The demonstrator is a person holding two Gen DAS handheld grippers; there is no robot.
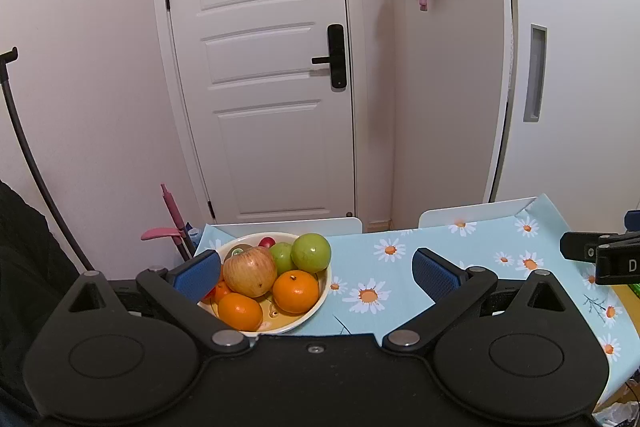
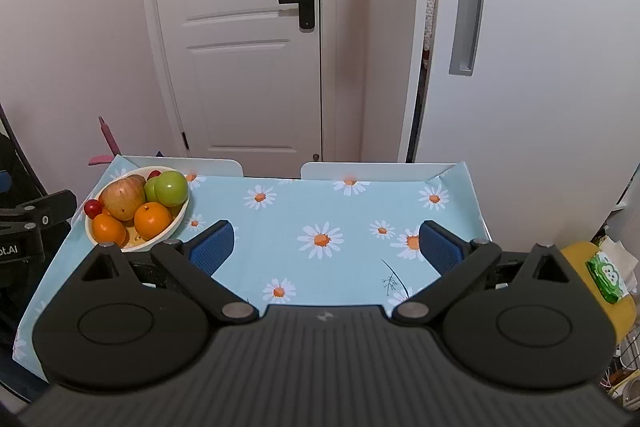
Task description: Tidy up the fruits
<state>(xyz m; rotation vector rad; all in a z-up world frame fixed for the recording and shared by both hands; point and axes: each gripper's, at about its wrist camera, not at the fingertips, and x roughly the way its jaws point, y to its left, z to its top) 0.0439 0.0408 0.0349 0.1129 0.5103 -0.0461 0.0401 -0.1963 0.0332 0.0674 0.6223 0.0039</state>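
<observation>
A heaped fruit bowl is seen at the surface's far-left corner, both hand-held grippers spread wide and empty; fruit could be knocked off the nearby edge by a careless approach.

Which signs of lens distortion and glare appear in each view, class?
Left wrist view: door frame bows outward, dark corner vignetting, soft glare on green apple. Right wrist view: sliding door edge curves, table edges splay, lighting even, nothing noticeably blurred.
</observation>
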